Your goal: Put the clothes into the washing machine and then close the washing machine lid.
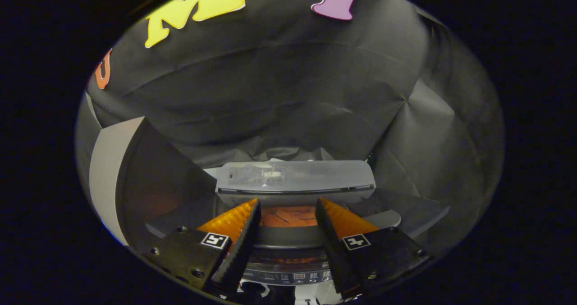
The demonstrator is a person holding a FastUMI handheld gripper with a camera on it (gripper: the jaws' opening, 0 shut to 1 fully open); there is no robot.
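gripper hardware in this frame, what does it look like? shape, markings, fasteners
Handheld two-finger gripper: two wedge-shaped fingers tapering forward, ridged inner faces. Each sits on a dark, boxy mount with visible screws and one small square black-and-white marker. Jaws open, nothing between them.

The hand-held gripper points forward and level, its two fingers spread apart, gripping nothing.

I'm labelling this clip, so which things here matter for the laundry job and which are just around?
Job:
- washing machine, tub open
- its raised lid, left of the gripper
- orange clothes in the tub, beyond the jaws
- gripper, jaws open, holding nothing

Just around:
- black cloth wall
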